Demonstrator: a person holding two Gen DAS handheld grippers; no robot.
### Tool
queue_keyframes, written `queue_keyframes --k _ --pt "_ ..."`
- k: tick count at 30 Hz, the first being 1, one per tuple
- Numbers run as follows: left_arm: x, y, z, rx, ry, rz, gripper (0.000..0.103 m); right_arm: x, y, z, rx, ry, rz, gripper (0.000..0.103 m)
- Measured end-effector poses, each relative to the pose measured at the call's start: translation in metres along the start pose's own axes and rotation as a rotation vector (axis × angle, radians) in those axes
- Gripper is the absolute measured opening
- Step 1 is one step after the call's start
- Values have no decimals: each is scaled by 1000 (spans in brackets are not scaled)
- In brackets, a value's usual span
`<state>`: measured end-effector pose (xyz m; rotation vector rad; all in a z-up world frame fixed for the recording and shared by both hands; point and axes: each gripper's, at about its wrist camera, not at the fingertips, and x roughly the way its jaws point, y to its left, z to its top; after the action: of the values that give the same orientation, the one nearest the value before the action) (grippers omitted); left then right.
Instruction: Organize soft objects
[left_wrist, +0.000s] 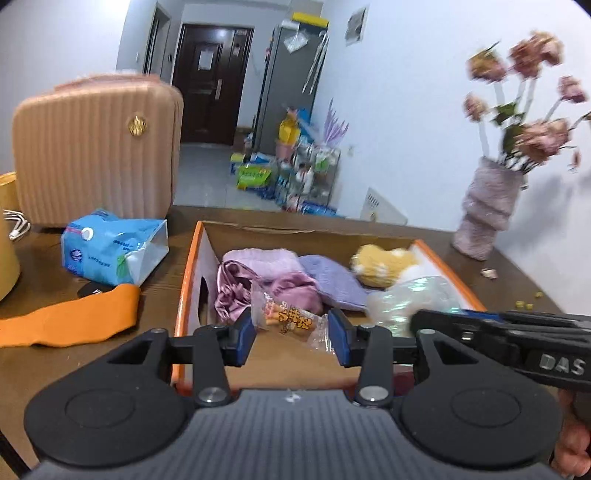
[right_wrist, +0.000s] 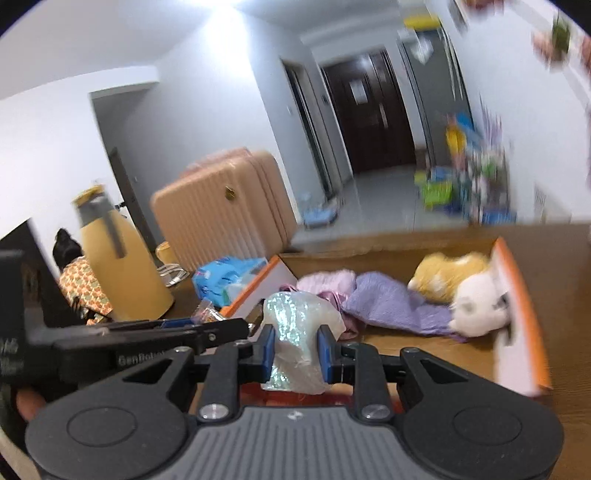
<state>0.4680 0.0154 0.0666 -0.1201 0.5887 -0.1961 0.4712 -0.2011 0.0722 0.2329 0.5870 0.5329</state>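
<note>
A cardboard box (left_wrist: 192, 258) with orange edges holds pink and purple cloths (left_wrist: 273, 273) and a yellow and white plush toy (left_wrist: 384, 266). My left gripper (left_wrist: 291, 328) is shut on a clear snack packet (left_wrist: 291, 317) above the box's near end. My right gripper (right_wrist: 295, 350) is shut on a shiny iridescent soft bag (right_wrist: 299, 325), held over the box (right_wrist: 517, 288); that bag also shows in the left wrist view (left_wrist: 402, 299). The cloths (right_wrist: 384, 299) and plush toy (right_wrist: 465, 291) lie in the box.
On the wooden table: an orange cloth strip (left_wrist: 70, 317), a blue tissue pack (left_wrist: 110, 251), a pink ribbed case (left_wrist: 96, 155), a vase of flowers (left_wrist: 487, 206), a yellow thermos (right_wrist: 114, 258). Clutter lies on the floor beyond.
</note>
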Motion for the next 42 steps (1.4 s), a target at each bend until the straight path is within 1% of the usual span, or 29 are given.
queue_keyframes --k 2,3,5,6,9,10,11,12,15,20,24,27,29,31,34,38,42 --pt "21 9 3 -10 27 11 48 35 -10 6 45 57 -9 24" --pt "29 13 4 -12 39 19 49 51 -13 7 54 82 -23 24" --pt "40 19 3 -2 52 29 53 74 -17 5 60 116 -54 24" --pt "43 23 2 -1 55 28 54 83 -18 5 66 127 -59 27" --pt "42 33 2 -13 47 24 58 101 -19 4 86 162 -51 33" --pt "39 37 3 -21 40 31 59 105 -16 3 81 172 -45 33" --pt "35 39 4 -27 32 33 61 108 -14 3 72 182 -39 37" --pt "31 41 6 -34 23 29 61 110 -11 2 63 191 -26 44" --pt "18 44 10 -41 -6 47 65 109 -5 4 49 189 -6 51" --pt "-6 39 15 -20 -33 64 65 75 3 13 23 139 -14 53" --pt "-35 31 15 5 -71 72 69 29 3 21 -20 74 -66 55" --pt "-62 22 5 41 -93 82 69 -10 -1 22 -47 32 -112 59" --pt "-84 17 -2 55 -108 89 70 -37 -5 21 -63 5 -143 59" --pt "-106 11 -9 59 -132 95 71 -67 -11 18 -63 -22 -160 60" --pt "-134 4 -17 63 -166 99 74 -103 -16 12 -47 -54 -155 60" --pt "-167 -10 -31 79 -202 114 77 -137 -14 2 -55 -93 -159 61" --pt "-193 -27 -52 95 -230 121 79 -167 -7 -21 -87 -133 -164 65"
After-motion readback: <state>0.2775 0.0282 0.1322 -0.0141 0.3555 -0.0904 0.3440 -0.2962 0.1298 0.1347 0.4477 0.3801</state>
